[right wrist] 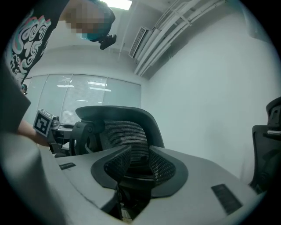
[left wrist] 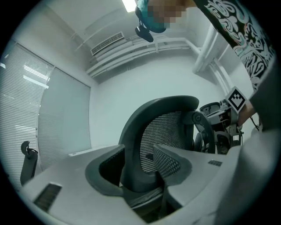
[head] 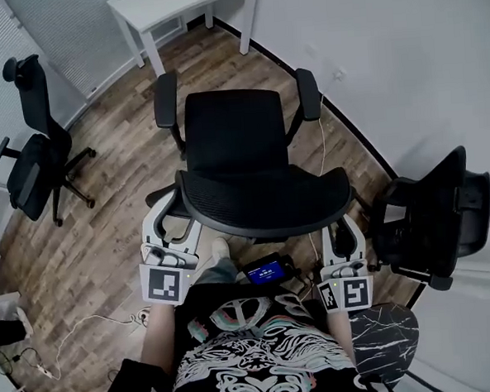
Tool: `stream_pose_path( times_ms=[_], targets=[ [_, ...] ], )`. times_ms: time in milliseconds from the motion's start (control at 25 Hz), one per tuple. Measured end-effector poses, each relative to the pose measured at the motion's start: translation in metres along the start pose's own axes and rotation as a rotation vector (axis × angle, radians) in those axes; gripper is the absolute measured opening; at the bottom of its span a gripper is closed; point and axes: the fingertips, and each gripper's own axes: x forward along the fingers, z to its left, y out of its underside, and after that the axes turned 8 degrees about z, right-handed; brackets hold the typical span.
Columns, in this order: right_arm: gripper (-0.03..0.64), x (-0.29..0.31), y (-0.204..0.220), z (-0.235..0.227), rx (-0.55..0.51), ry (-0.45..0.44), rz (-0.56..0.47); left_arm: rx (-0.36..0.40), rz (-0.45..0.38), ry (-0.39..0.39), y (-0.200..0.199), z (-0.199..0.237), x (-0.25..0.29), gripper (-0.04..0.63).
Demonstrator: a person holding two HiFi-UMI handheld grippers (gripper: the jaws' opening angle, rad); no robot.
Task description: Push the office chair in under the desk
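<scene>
Head view: black mesh office chair (head: 236, 150) stands well apart from white counter (head: 185, 2), curved backrest (head: 266, 200) toward person. Left gripper (head: 173, 210) and right gripper (head: 345, 228) flank backrest edges, jaws partly apart, clamping nothing, probably positioned for pushing.

Spare black chair (head: 35, 154) well left of left tool (head: 165, 217), on wood floor (head: 107, 241). Second black chair (head: 432, 213) just right of right tool (head: 344, 226), by white wall (head: 402, 57). Small lit screen (head: 266, 272) between tools, nearer person. White cable (head: 87, 325) on floor, behind left tool. Window blinds (left wrist: 22, 110) far left of left tool.
</scene>
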Motion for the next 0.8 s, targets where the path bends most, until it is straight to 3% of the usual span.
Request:
stream_pose_path(
  times_ms=[200,360,800],
  targets=[
    [0.158,0.006,-0.006,-0.004,-0.014,-0.027,0.005,-0.04,0.061,-0.001,0.008,0.0,0.004,0.254],
    [0.217,0.013,-0.006,-0.006,-0.048,-0.081,0.027,-0.08,0.124,0.027,0.012,-0.006,0.01,0.361],
    [0.281,0.023,-0.006,-0.025,-0.062,-0.107,0.039,-0.058,0.136,-0.018,0.008,-0.009,0.018,0.383]
  ],
)
